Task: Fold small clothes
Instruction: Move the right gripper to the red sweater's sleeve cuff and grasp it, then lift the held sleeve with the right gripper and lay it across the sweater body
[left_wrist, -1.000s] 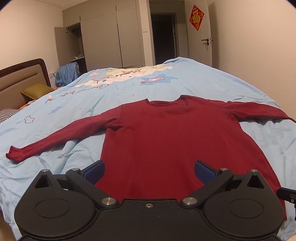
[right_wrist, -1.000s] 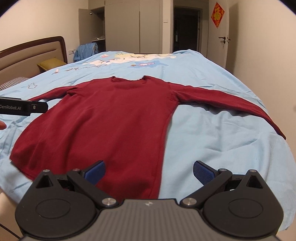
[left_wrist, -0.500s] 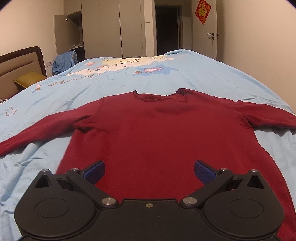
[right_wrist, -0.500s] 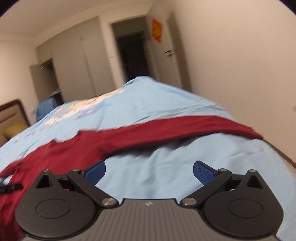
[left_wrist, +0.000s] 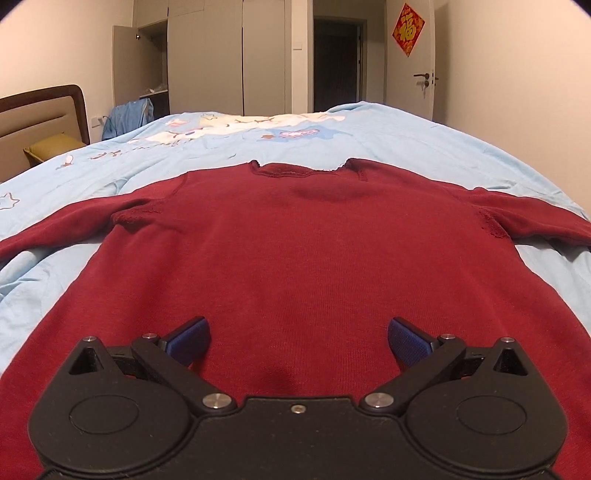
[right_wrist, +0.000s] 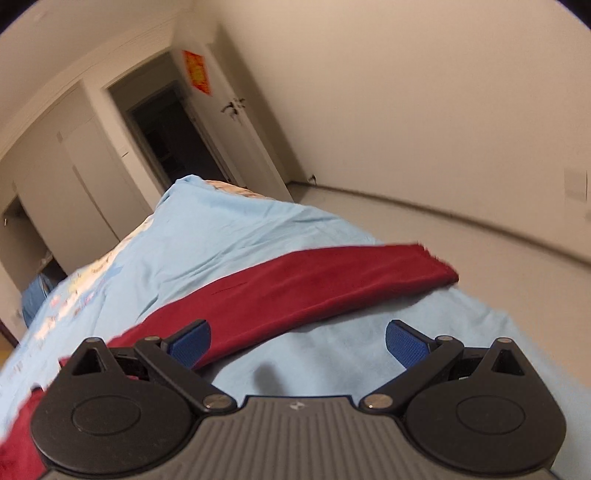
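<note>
In the left wrist view, a dark red long-sleeved sweater (left_wrist: 295, 251) lies flat on a light blue duvet (left_wrist: 424, 147) printed with cartoon figures, its neckline toward the far end of the bed and its hem toward the camera. Both sleeves stretch outward to the sides, each running out of the frame. The left gripper (left_wrist: 297, 339) hangs just over the lower middle of the sweater's body with its blue-padded jaws spread wide and nothing between them. A brown headboard (left_wrist: 40, 110) and an olive pillow (left_wrist: 51, 146) stand at the far left, a blue garment (left_wrist: 127, 116) hangs near an open wardrobe (left_wrist: 144, 81), and a red paper decoration (left_wrist: 407, 28) is fixed to a white door (left_wrist: 410, 85).

In the right wrist view, tilted and slightly blurred, the sweater's right sleeve (right_wrist: 314, 288) lies stretched across the duvet (right_wrist: 229, 229), its cuff near the bed's edge by the floor. The right gripper (right_wrist: 297, 341) is over the bedding just beside the sleeve; its jaws stand wide apart and empty, the left pad above the sleeve's near edge and the right pad above bare blue cloth.
</note>
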